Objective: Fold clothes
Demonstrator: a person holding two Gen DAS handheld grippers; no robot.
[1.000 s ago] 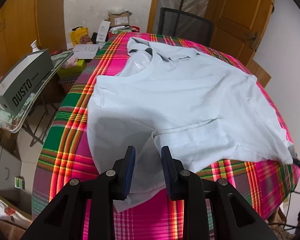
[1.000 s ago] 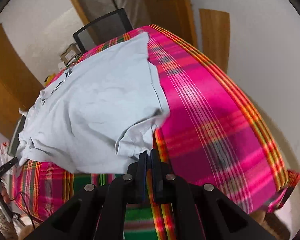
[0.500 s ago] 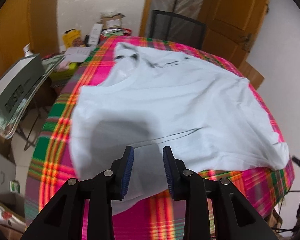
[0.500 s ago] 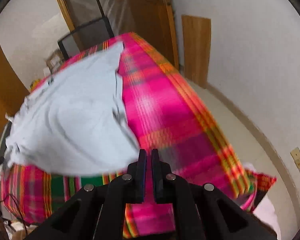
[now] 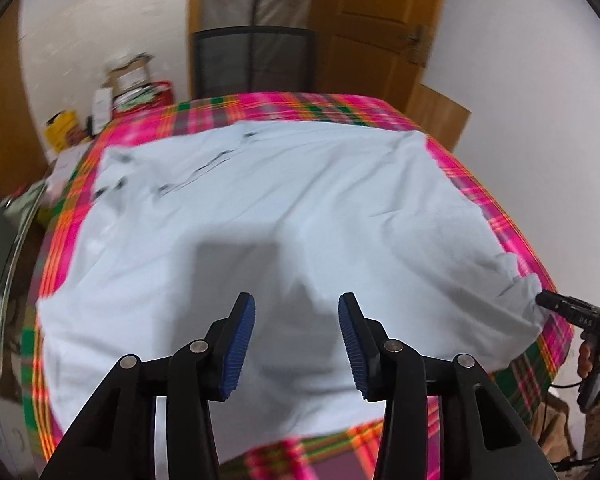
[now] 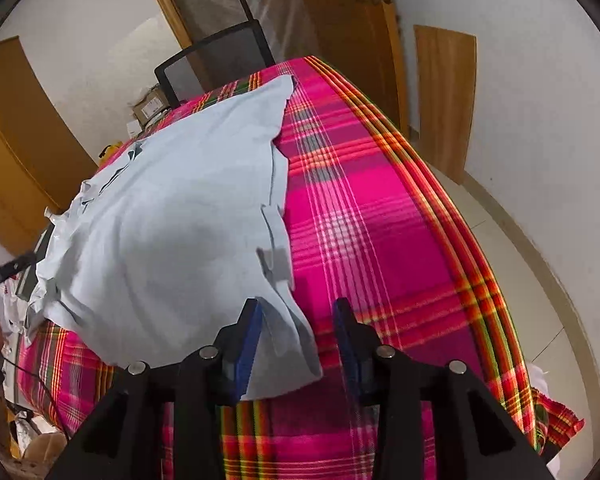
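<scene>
Both of your grippers have spread their jaws wide since a second ago, when your right one was pinched on the hem, and the pale blue T-shirt (image 5: 284, 208) now lies spread over the tablecloth (image 6: 380, 216) instead of bunched and half folded. Its soft cotton shows shallow wrinkles, a dark print near the far left corner and a crumpled sleeve at the right edge. Your left gripper (image 5: 296, 344) hangs above the near hem with nothing between its ribbed blue pads (image 5: 240, 344). Your right gripper (image 6: 298, 340) has a loose corner of the shirt lying between its parted fingers. Under the shirt, the pink, green and orange plaid cloth drapes over a rounded table. A black mesh chair (image 5: 254, 62) stands behind the table.
</scene>
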